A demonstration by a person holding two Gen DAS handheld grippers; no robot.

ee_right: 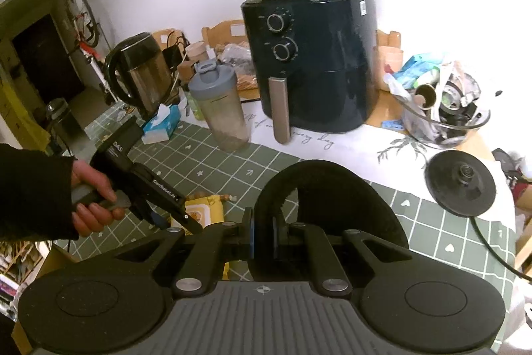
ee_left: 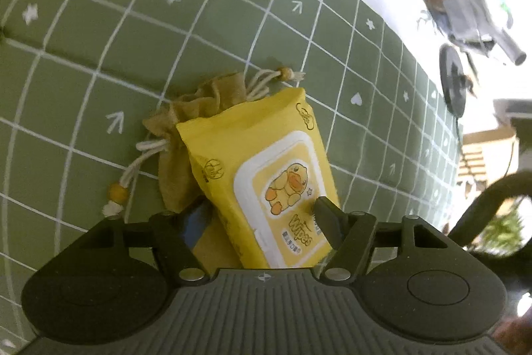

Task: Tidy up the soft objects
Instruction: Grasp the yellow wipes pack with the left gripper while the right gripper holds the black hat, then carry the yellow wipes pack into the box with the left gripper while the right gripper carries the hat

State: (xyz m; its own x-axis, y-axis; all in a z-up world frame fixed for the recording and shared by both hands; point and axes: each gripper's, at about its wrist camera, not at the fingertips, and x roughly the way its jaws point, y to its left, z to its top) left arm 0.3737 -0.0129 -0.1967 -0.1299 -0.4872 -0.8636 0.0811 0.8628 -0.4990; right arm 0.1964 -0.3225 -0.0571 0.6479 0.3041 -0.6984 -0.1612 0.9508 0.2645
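In the left wrist view my left gripper (ee_left: pixel 262 215) is shut on a yellow wipes pack (ee_left: pixel 266 168) with a duck on its lid. The pack lies partly over a tan drawstring pouch (ee_left: pixel 189 122) on the green grid tablecloth (ee_left: pixel 99 39). In the right wrist view my right gripper (ee_right: pixel 264 235) is shut on a black curved soft object (ee_right: pixel 332 198), held above the table. The left gripper body (ee_right: pixel 146 188) and the wipes pack (ee_right: pixel 204 210) show at lower left there.
A dark air fryer (ee_right: pixel 316 55) with a wrapped bundle on top stands at the back. A shaker bottle (ee_right: pixel 222 108), kettle (ee_right: pixel 139 72), tissue box (ee_right: pixel 159 122), glass bowl of clutter (ee_right: pixel 442 115) and black kettle base (ee_right: pixel 460 185) ring the mat.
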